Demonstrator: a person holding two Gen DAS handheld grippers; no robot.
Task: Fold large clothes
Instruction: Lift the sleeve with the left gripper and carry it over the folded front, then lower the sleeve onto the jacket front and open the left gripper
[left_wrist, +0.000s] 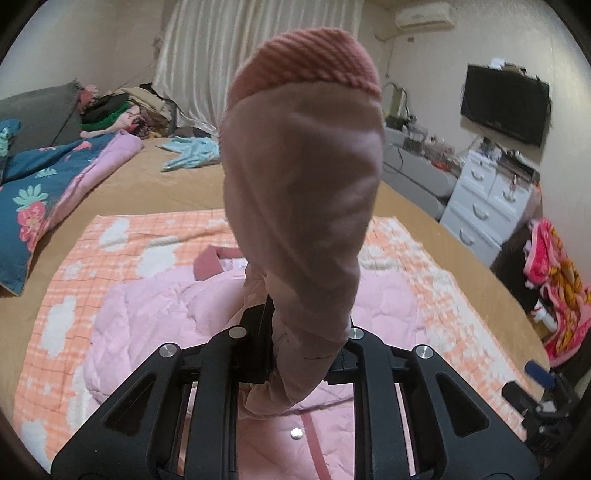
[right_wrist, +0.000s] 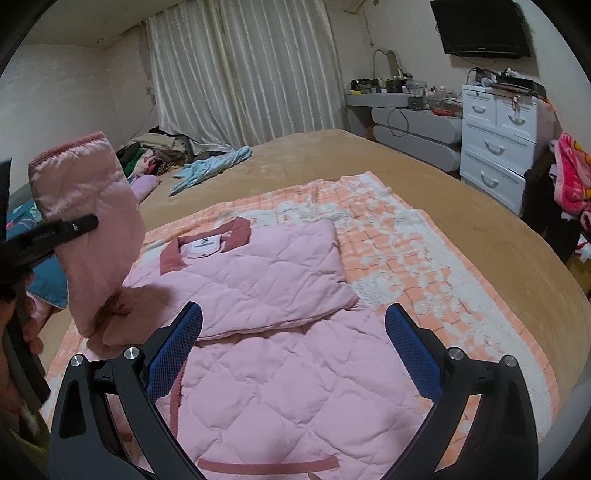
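Note:
A pink quilted jacket with a darker pink collar lies on an orange-and-white checked blanket on the bed. One sleeve lies folded across its chest. My left gripper is shut on the other sleeve, which stands upright with its ribbed cuff on top; it also shows at the left of the right wrist view. My right gripper is open and empty, hovering above the jacket's lower body.
The tan bed carries a light blue garment, a floral quilt and a clothes pile. A white drawer chest, grey dresser and wall TV stand on the right.

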